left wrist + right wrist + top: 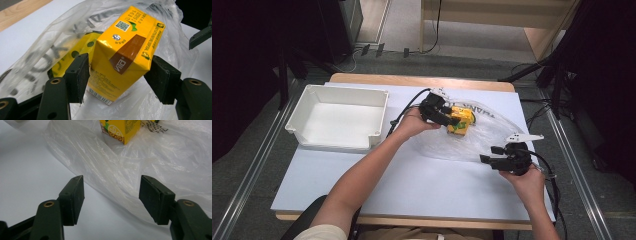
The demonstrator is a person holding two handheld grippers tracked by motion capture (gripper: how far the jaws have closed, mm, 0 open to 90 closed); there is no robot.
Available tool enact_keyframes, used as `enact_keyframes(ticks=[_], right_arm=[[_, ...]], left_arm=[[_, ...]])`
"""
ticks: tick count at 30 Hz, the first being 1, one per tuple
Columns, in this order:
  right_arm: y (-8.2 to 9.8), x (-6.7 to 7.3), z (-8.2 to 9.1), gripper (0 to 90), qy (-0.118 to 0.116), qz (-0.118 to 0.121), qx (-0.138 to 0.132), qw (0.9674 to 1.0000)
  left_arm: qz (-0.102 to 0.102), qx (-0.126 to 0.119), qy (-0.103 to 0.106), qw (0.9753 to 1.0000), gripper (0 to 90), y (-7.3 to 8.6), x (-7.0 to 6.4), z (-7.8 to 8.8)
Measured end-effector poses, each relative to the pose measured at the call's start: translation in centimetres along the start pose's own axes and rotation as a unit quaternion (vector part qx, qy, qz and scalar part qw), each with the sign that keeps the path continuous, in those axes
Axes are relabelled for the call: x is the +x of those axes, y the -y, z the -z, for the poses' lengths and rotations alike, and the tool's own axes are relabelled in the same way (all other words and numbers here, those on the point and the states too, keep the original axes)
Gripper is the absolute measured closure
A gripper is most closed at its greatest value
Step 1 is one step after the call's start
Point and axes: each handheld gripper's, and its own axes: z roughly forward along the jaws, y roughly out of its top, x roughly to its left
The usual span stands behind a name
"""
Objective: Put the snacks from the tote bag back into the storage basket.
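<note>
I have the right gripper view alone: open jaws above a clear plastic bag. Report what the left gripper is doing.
Observer: The left gripper has its jaws closed on a yellow carton, held tilted.
Operator: Name anything else yellow there.
Observer: A yellow packet with dark dots lies behind the carton, under the bag's plastic.
Operator: Give me a drop-off spot.
Observer: A white tray stands on the table's left side, with nothing in it.
</note>
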Motion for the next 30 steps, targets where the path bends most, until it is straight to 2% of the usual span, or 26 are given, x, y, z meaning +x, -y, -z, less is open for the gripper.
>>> enact_keyframes(ticks=[2, 9, 13, 18, 24, 30], right_arm=[[0.0, 0.0, 0.0, 37.8, 0.000, -0.001, 0.000, 1.0000], [0.0, 0.0, 0.0, 37.7, -0.001, -0.002, 0.000, 1.0000], [0.0, 0.0, -0.1, 37.8, -0.001, -0.002, 0.003, 1.0000], [0.0, -0.1, -0.3, 38.1, -0.001, -0.001, 0.006, 1.0000], [0.0, -0.1, -0.3, 38.2, -0.001, -0.003, 0.007, 1.0000], [0.0, -0.2, -0.4, 38.2, -0.001, -0.003, 0.007, 1.0000]], left_arm=[[-0.007, 0.001, -0.001, 1.0000, 36.2, 0.0, -0.1, -0.4], [-0.003, -0.006, 0.001, 1.0000, 31.7, 0.0, -0.3, -1.7], [0.004, -0.001, 0.003, 1.0000, 30.6, 0.1, -0.4, -2.2], [0.003, 0.011, -0.008, 0.9999, 28.5, 0.2, -0.6, -2.8], [0.026, 0.018, 0.001, 0.9995, 34.1, 0.4, -0.6, -2.9], [0.014, 0.029, -0.003, 0.9995, 40.9, 0.5, -0.9, -3.1]])
